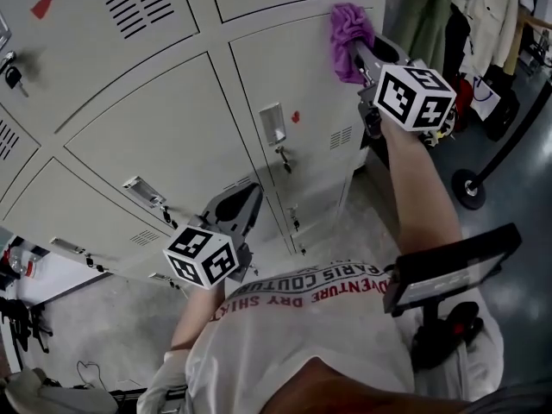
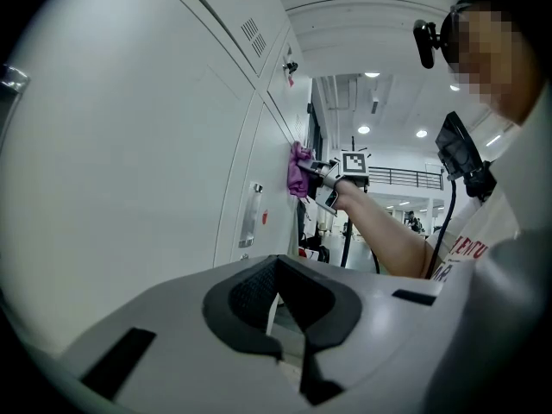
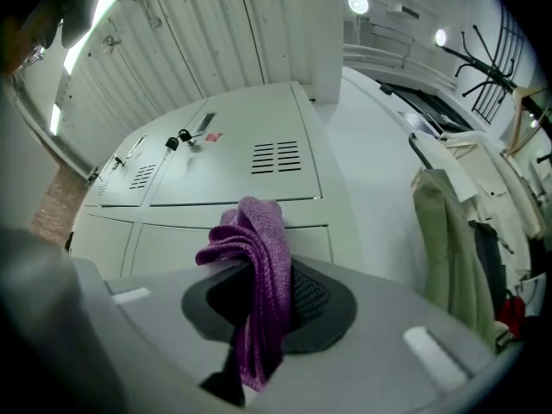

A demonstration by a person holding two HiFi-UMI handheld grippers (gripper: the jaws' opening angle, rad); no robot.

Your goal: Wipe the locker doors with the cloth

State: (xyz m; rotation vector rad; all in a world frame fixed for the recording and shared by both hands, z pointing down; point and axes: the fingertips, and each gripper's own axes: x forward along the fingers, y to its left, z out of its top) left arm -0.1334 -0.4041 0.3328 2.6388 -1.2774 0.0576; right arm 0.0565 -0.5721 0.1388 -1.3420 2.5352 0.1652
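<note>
Two hand-held grippers, one working. Right hand-held gripper [image 1: 360, 59] clamped on purple cloth [image 1: 348, 31], arm stretched out so bunched cloth meets locker doors [image 1: 172, 119] at top corner of right-hand door, beside bank's outer edge; judged one end of wiping pass. Cloth folded into long wad, long axis along jaws, free end pointing at door face, tail hanging behind pads. Left hand-held gripper [image 1: 244, 203] low before lower doors, jaws nearly together, nothing between; likely parked clear of wiping path.
</note>
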